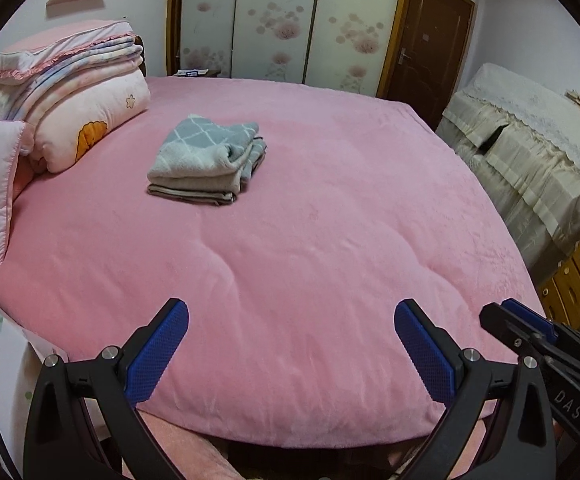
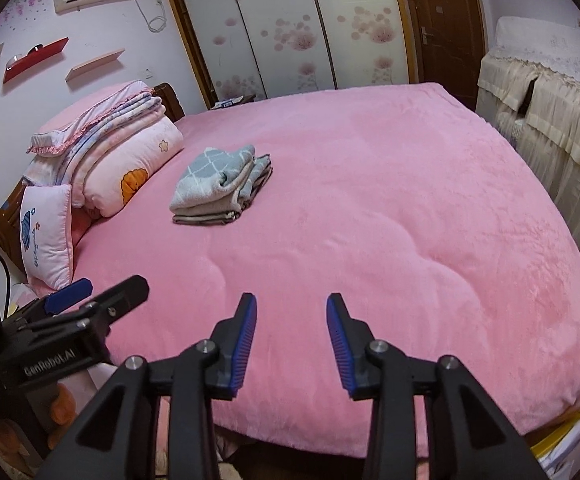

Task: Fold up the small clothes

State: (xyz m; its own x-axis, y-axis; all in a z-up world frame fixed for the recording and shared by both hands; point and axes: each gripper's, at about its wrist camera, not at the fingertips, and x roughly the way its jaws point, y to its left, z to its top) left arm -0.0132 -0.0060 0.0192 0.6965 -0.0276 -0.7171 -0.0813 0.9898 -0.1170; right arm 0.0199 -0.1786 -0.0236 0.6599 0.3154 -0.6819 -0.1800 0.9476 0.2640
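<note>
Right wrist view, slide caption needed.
Right claw open above pink bed; folded clothes stack beyond.

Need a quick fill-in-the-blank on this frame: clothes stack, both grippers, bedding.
1. The stack of folded clothes lies on the ____ bedspread.
2. The top piece of the stack, the grey-blue towel, has a white ____ pattern.
3. Both the left gripper and the right gripper hold ____ between their pads.
4. The folded quilts lie to the ____ of the stack in both views.

Missing words: pink; diamond; nothing; left
</note>
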